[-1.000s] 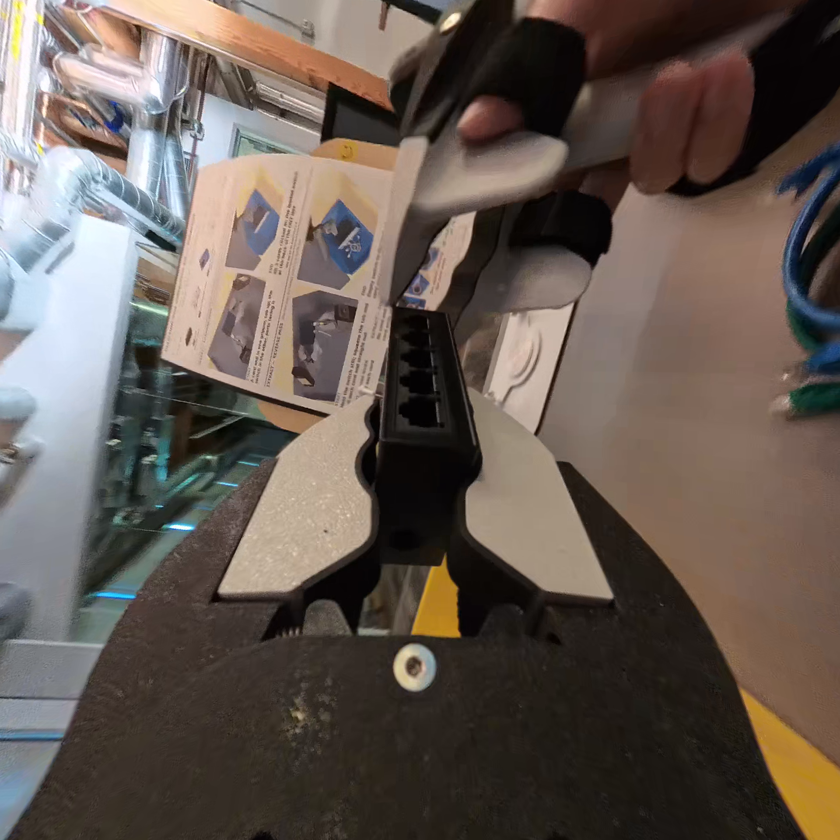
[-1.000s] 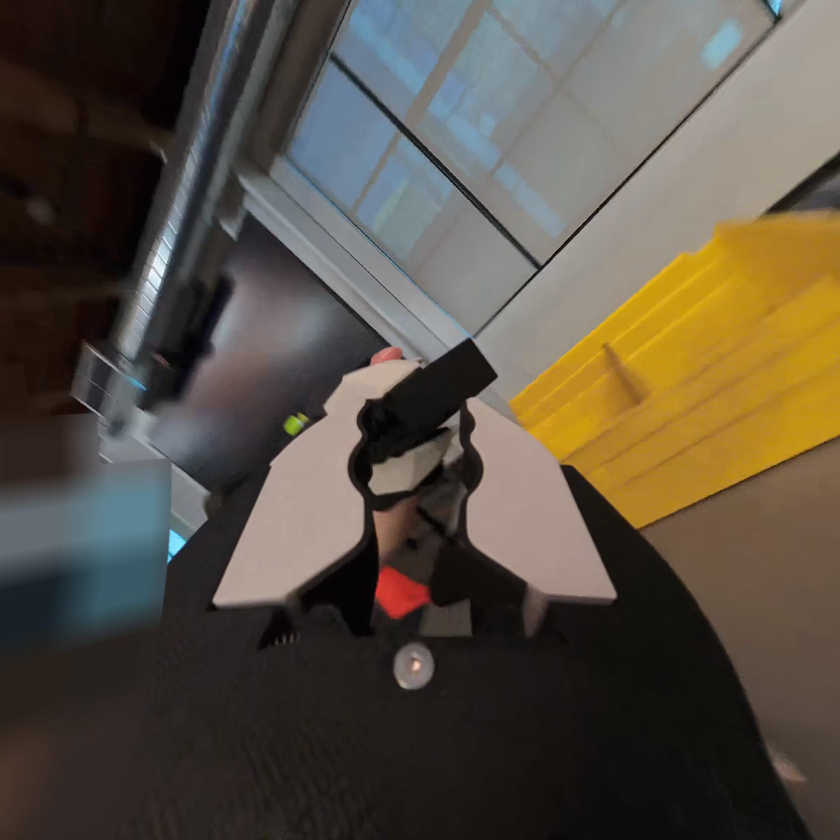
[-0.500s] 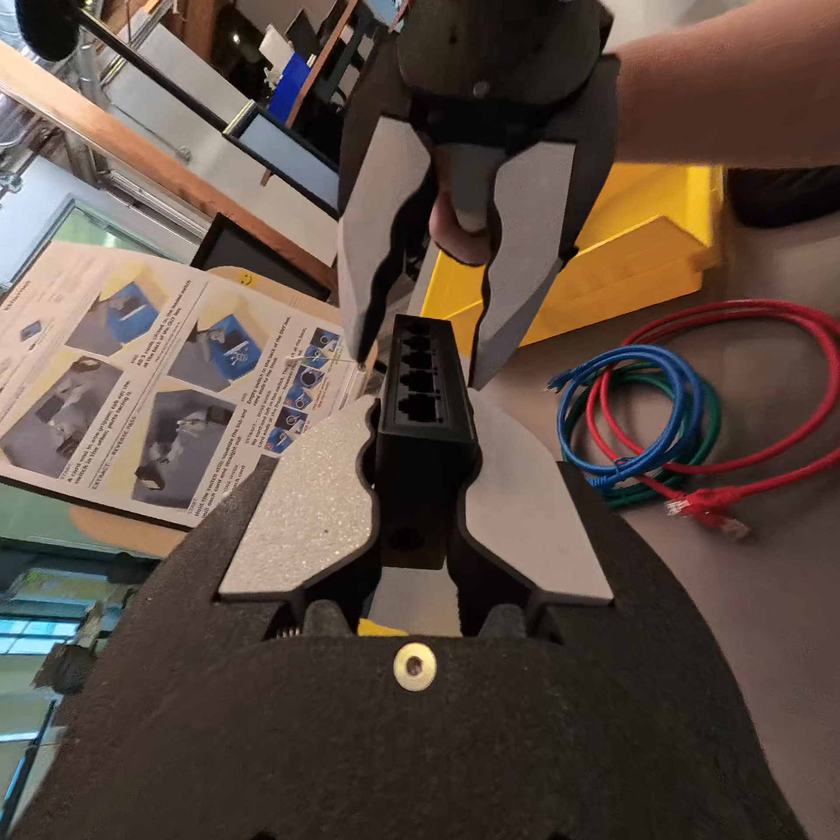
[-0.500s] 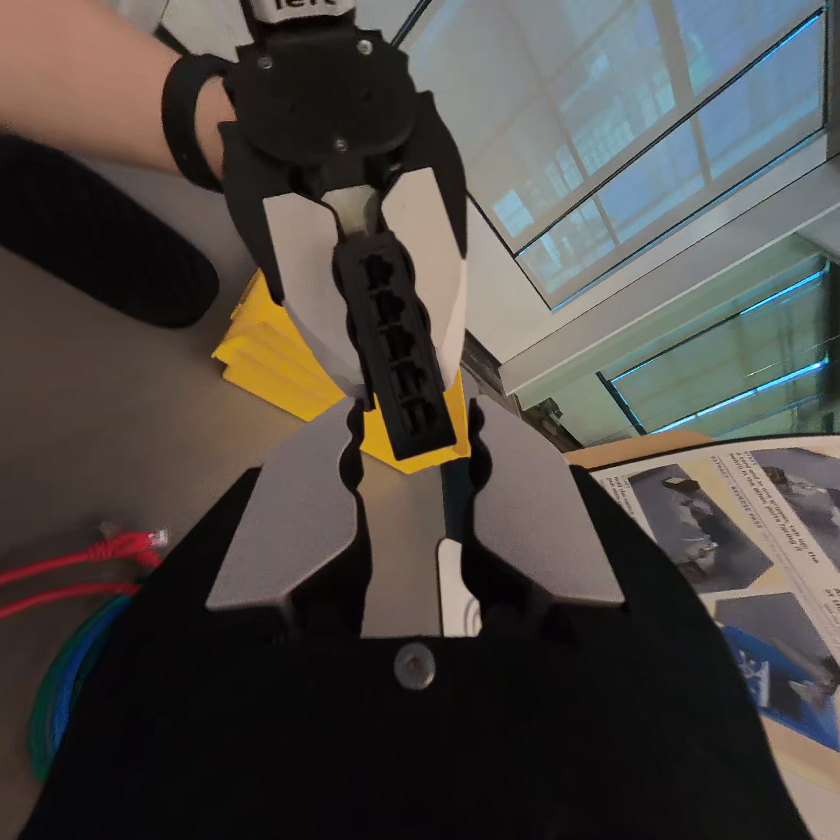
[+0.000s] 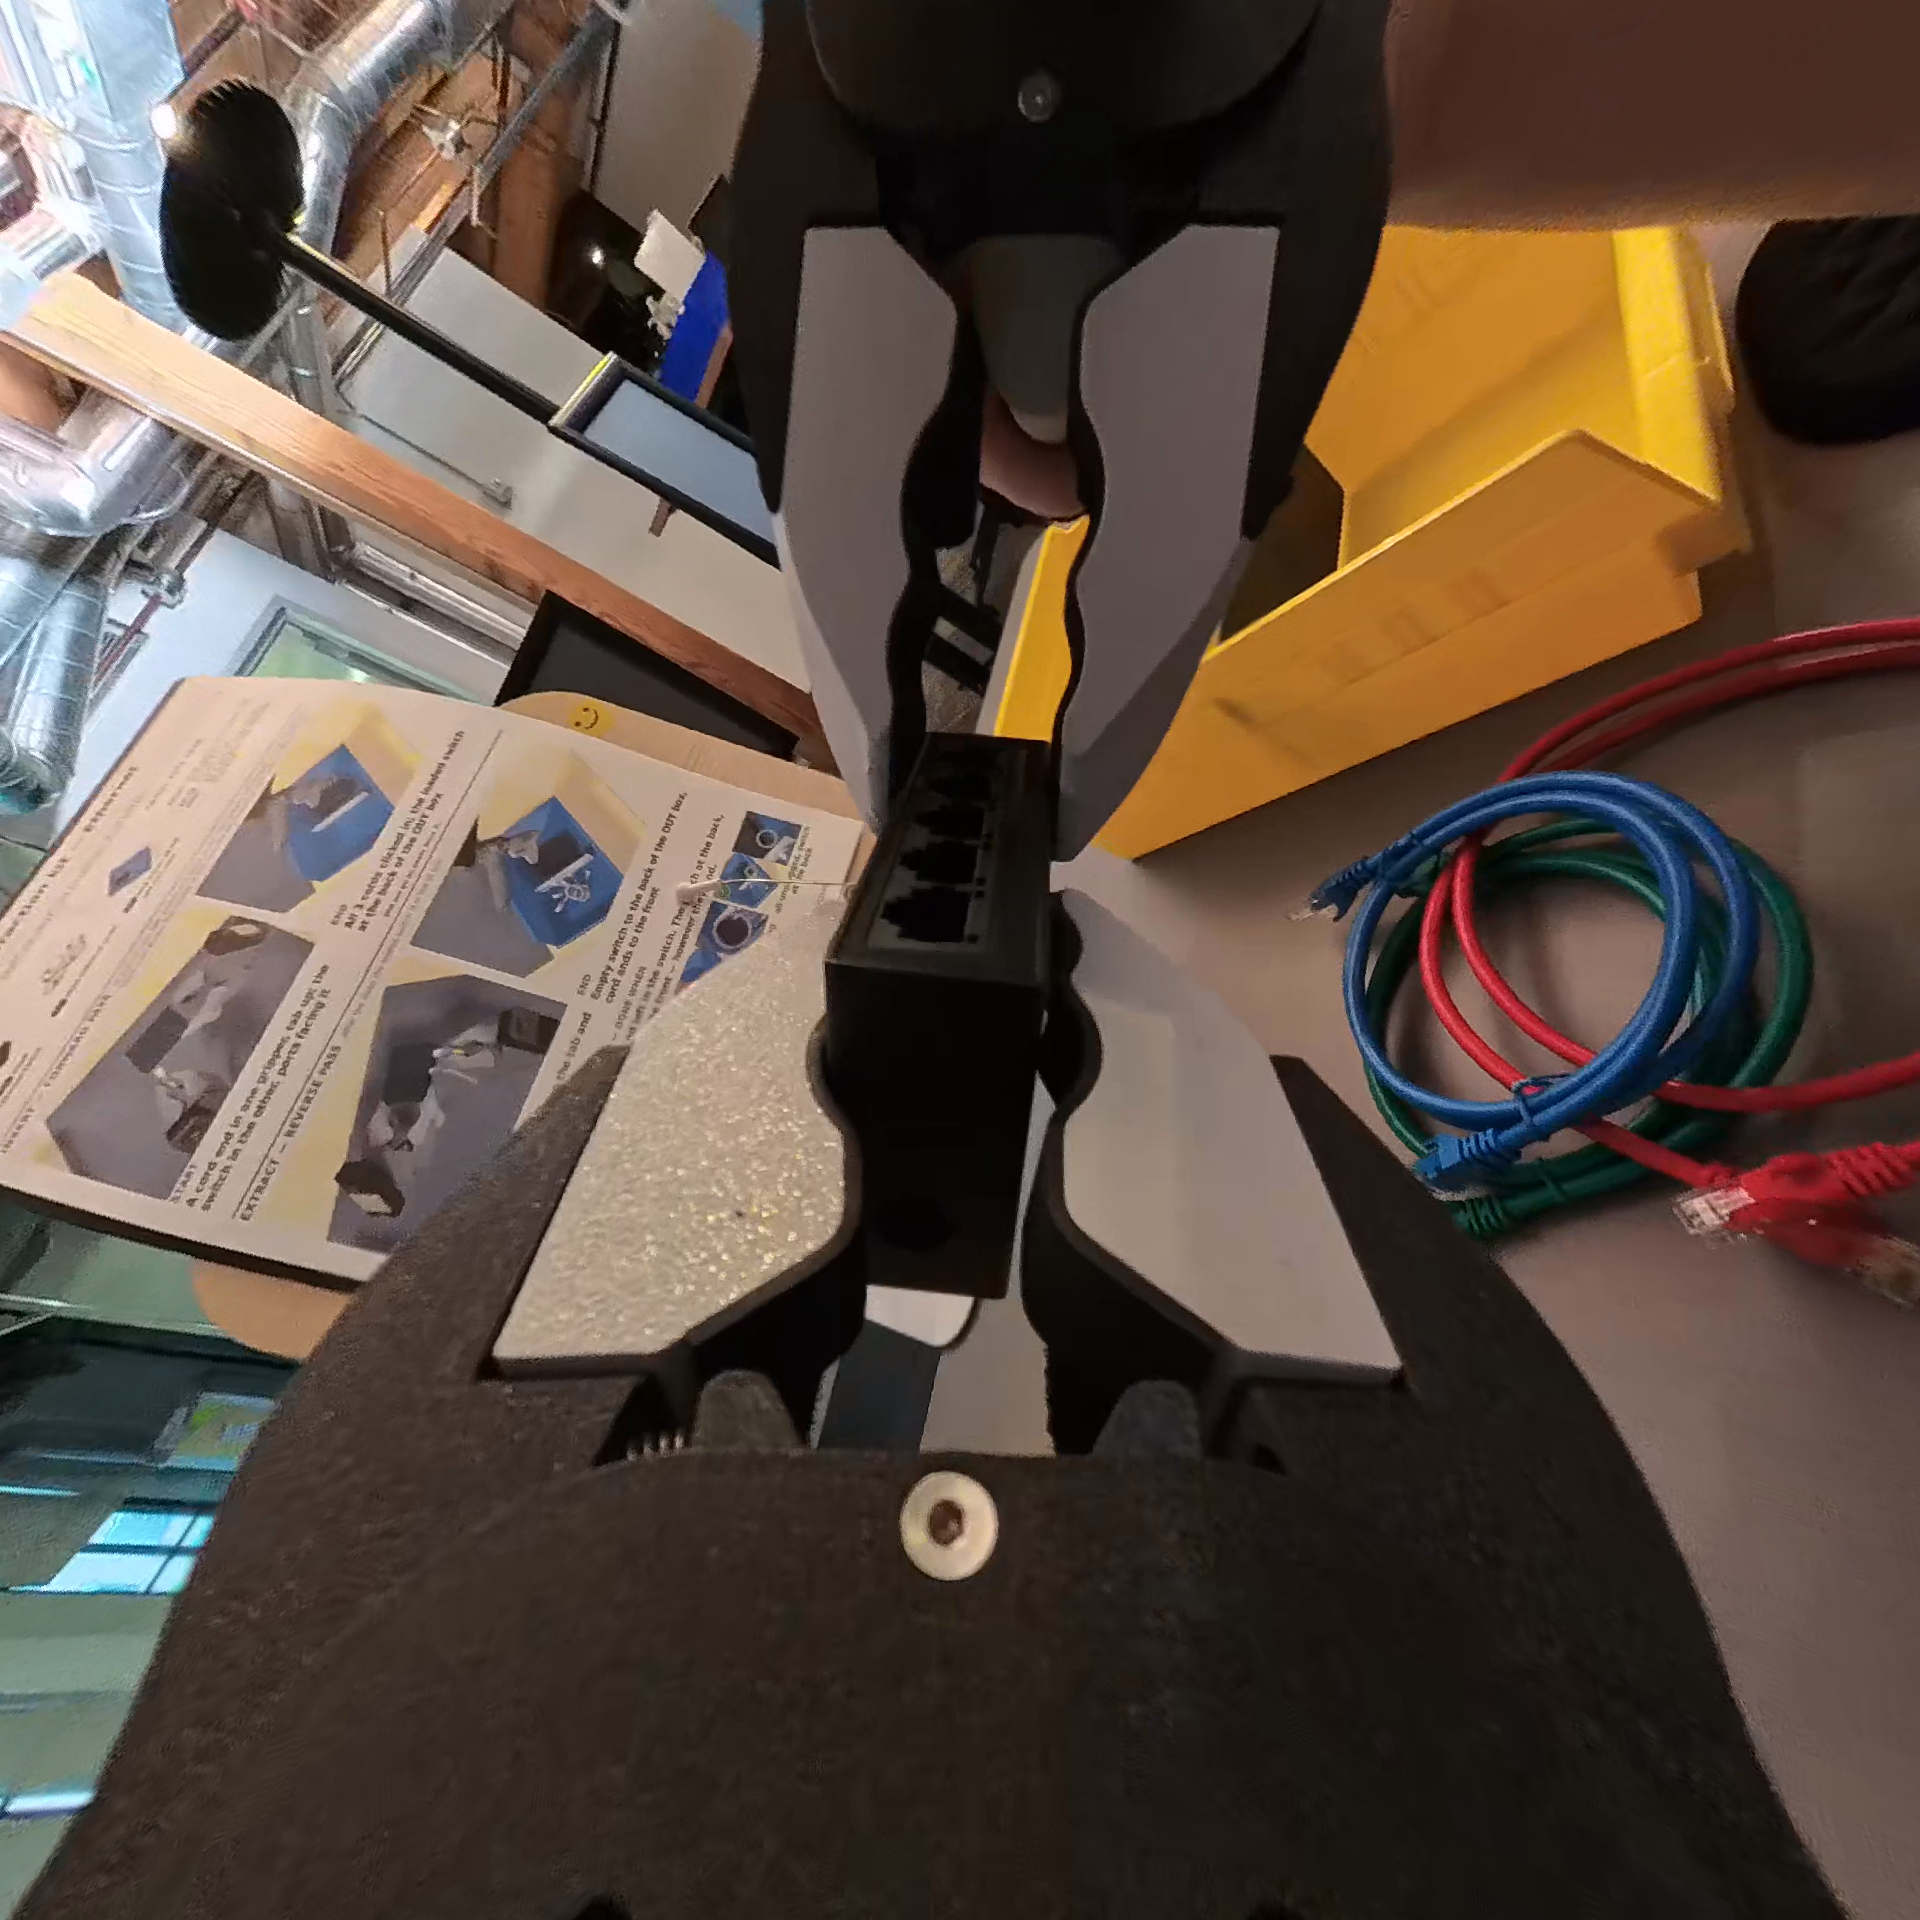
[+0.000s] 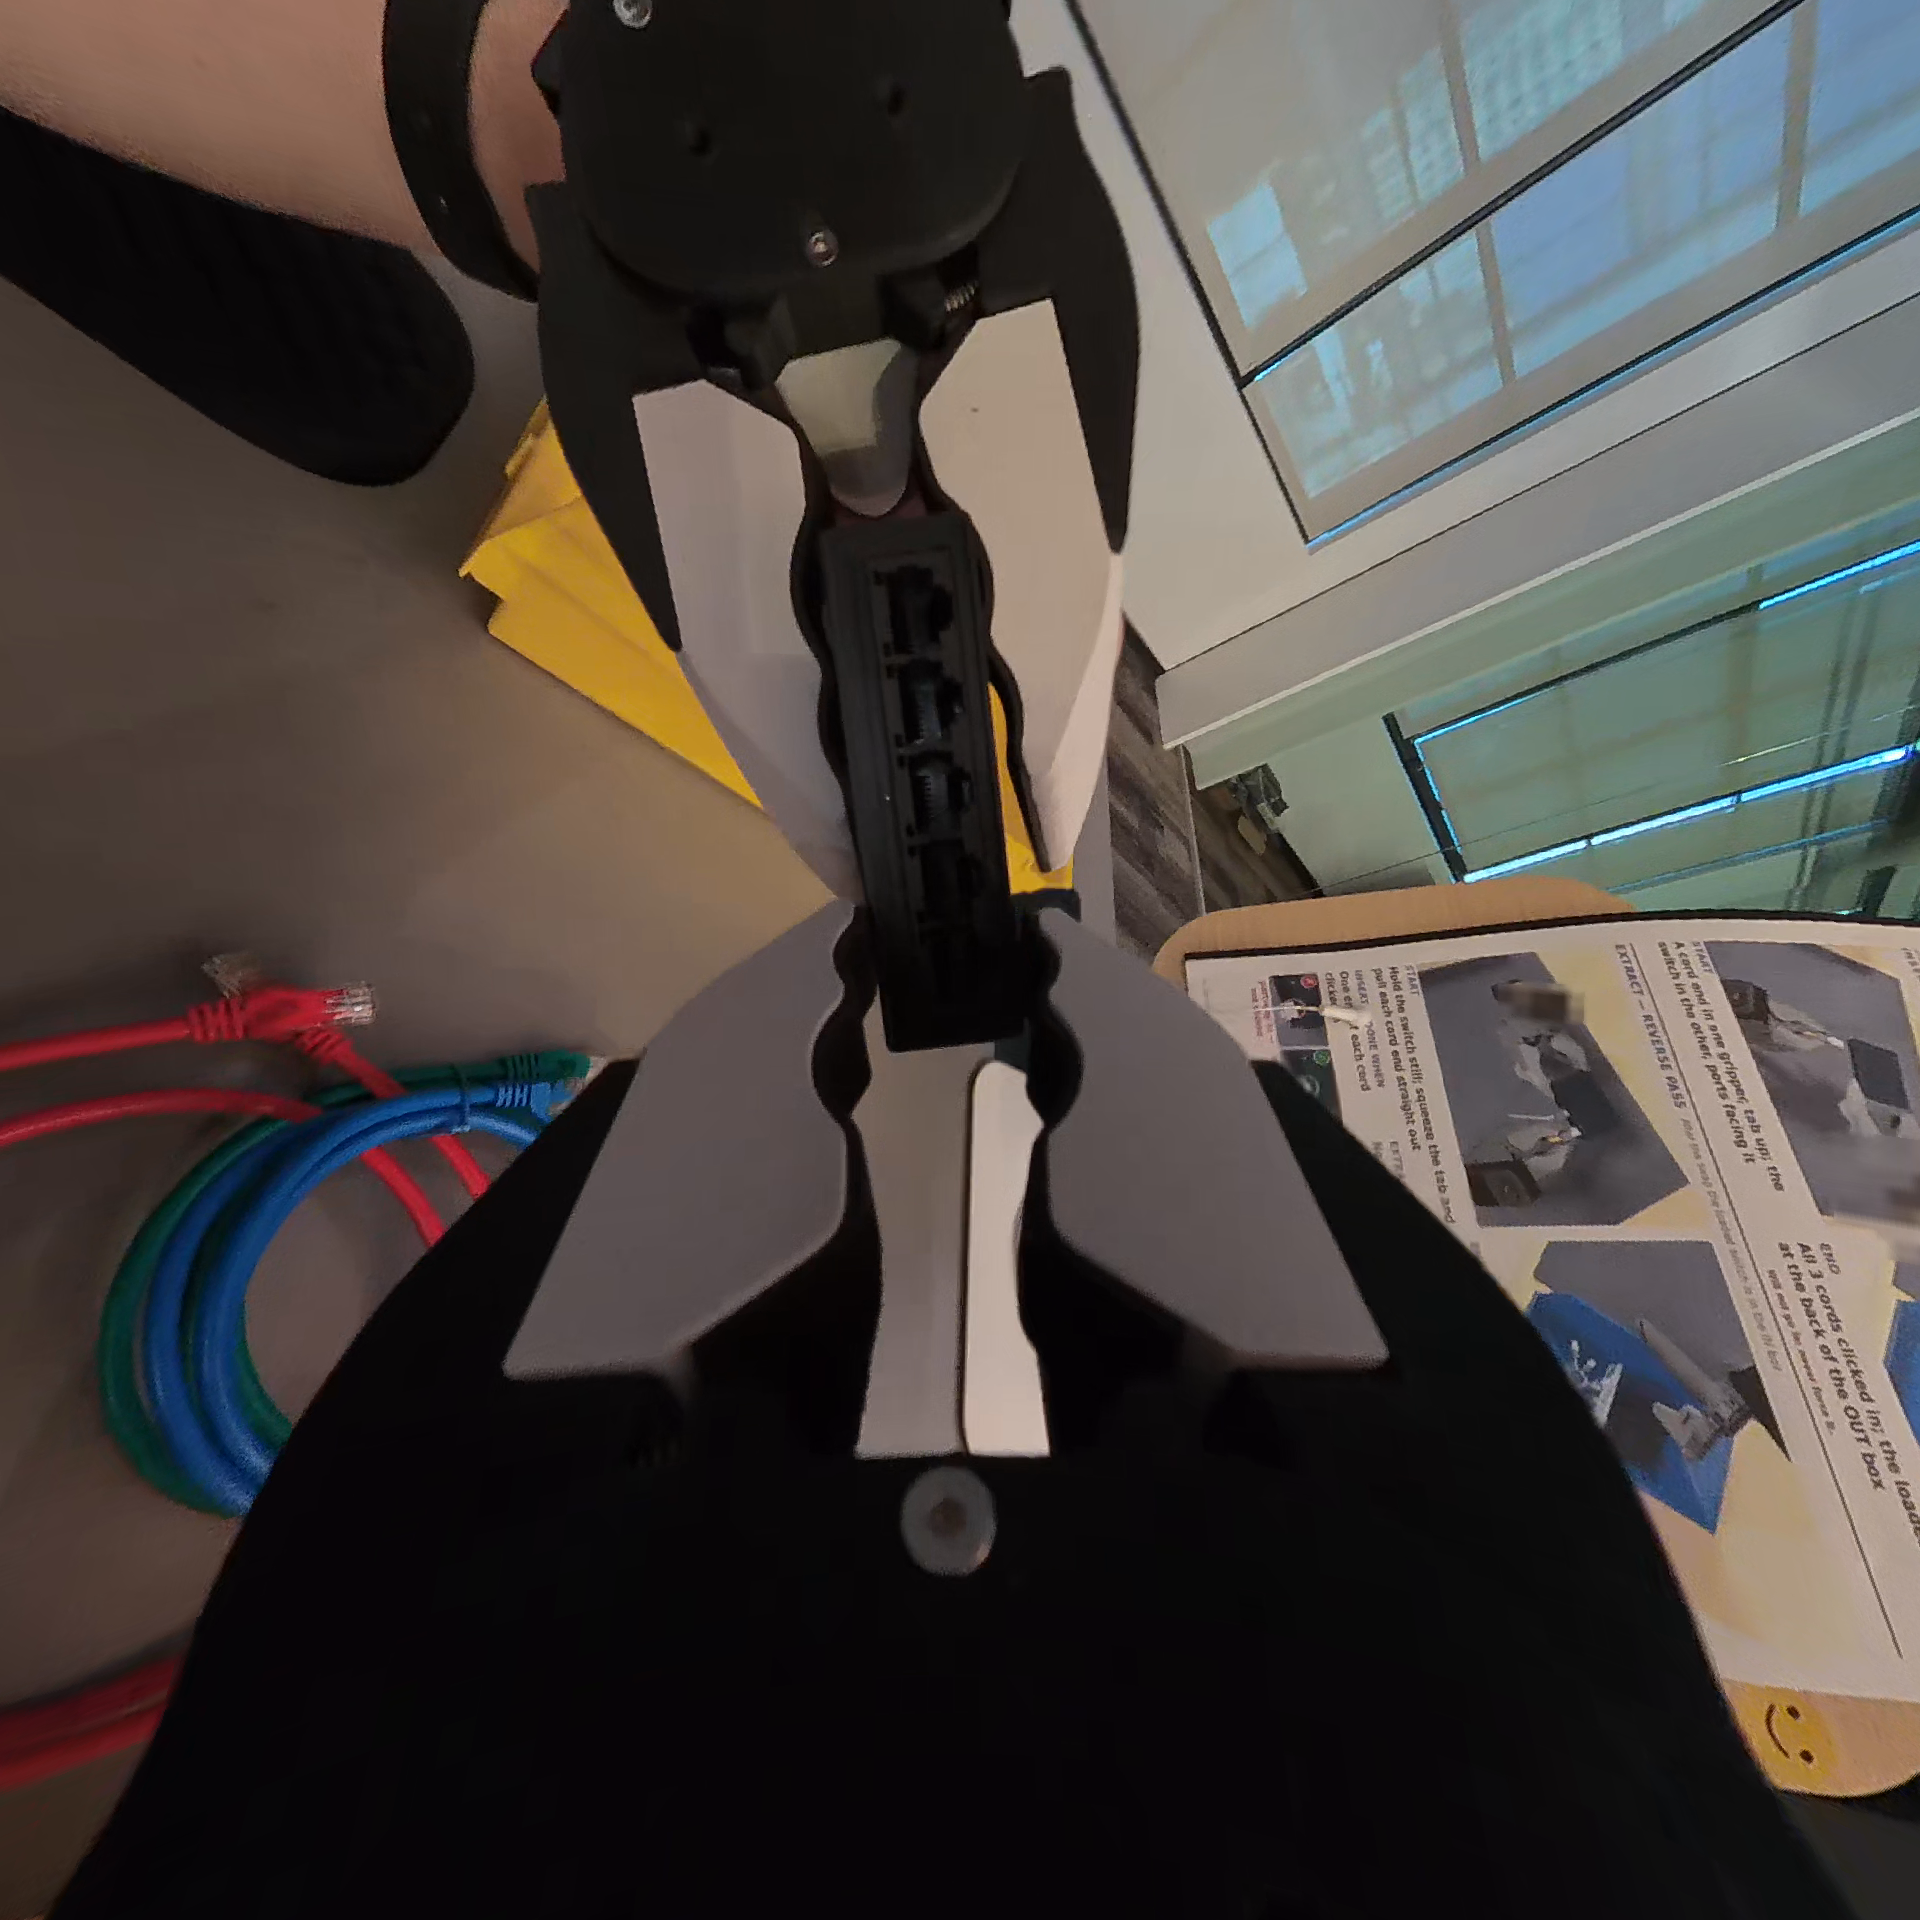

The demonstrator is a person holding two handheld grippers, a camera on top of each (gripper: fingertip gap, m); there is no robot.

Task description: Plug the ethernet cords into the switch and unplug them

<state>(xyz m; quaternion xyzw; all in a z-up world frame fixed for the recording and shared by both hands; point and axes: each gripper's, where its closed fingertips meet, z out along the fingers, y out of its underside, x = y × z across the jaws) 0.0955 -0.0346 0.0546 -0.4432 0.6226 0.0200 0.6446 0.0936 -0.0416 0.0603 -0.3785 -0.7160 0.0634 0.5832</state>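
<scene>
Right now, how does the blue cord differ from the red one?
The blue cord is wound in a small tight coil; the red cord sweeps a wider loop that runs out of view. Blue rests on the green cord; red crosses the blue coil. Both lie unplugged on the table.

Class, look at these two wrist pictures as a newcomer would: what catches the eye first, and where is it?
First, the black switch, clamped in the left tongs at the middle of the left wrist view, ports facing up, while the open right tongs straddle its far end. Next, the coiled red, blue and green cords lying unplugged on the table to the right, with a yellow bin behind them.
</scene>
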